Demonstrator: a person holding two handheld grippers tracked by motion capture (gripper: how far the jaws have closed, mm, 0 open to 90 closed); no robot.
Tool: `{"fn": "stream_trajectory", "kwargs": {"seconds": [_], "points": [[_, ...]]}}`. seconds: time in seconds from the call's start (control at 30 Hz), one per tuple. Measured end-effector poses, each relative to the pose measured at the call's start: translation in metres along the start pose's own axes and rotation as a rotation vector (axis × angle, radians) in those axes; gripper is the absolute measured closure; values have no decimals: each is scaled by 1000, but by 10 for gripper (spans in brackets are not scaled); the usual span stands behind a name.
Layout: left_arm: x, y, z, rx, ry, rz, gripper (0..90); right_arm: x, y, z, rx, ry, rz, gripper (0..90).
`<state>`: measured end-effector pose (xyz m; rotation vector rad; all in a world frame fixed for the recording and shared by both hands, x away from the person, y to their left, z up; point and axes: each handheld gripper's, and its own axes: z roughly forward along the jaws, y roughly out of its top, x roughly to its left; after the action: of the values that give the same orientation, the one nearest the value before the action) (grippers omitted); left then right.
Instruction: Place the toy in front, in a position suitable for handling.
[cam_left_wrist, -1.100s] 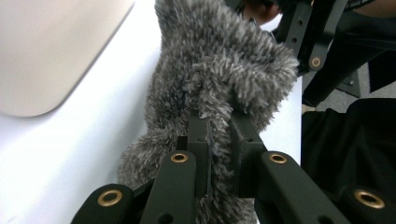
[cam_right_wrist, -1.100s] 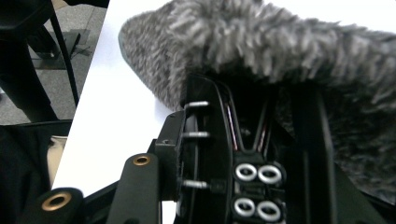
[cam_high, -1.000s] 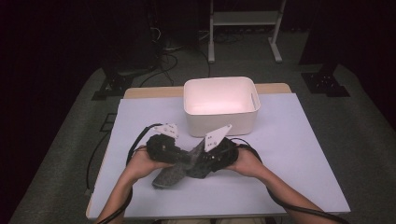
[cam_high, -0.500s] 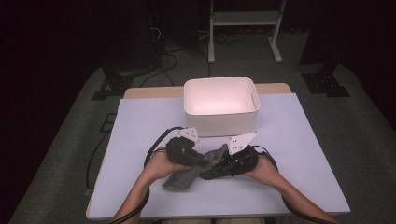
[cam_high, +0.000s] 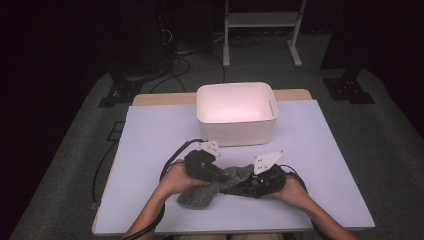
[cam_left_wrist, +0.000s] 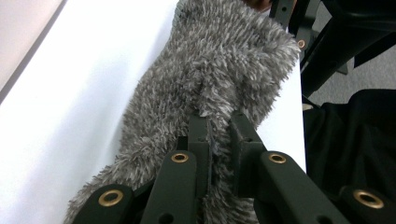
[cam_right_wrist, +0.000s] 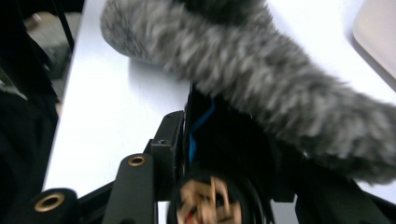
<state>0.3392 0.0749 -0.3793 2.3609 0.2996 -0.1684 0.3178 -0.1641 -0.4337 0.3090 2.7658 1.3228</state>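
Two grippers on one fuzzy grey fabric piece (cam_high: 210, 187) | near counter (cam_high: 150, 150) front edge | my left gripper (cam_left_wrist: 218, 123) clamps its pile | right gripper (cam_high: 240, 187) grip: cannot tell

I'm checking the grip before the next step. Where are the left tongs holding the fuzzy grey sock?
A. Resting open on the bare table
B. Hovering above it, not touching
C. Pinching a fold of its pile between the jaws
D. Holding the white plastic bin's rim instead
C: in the left gripper view the left tongs have their jaws closed on a fold of the fuzzy grey sock.
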Motion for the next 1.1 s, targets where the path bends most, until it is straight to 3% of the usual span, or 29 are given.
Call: {"fn": "stream_trajectory", "kwargs": {"seconds": [0.13,0.27,0.37,0.53,0.77,0.9,1.0,1.1], "points": [[-2,3,0,22,11,15,813,3,-1,1,33,-19,-21,548],[-2,4,-1,26,18,18,813,3,3,2,65,-11,-12,539],[-1,3,-4,31,27,25,814,1,3,8,132,-1,-17,541],[5,-3,-18,16,54,-3,815,0,5,9,125,-9,-58,556],[13,-10,-39,-7,102,-38,815,-18,15,13,136,-27,-118,555],[16,-14,-40,3,102,-44,814,-18,11,16,127,2,-82,531],[16,-15,-35,8,79,-40,814,-12,10,12,90,43,-15,423],[10,-13,-27,27,67,-24,814,-4,11,10,79,31,12,407]]}}
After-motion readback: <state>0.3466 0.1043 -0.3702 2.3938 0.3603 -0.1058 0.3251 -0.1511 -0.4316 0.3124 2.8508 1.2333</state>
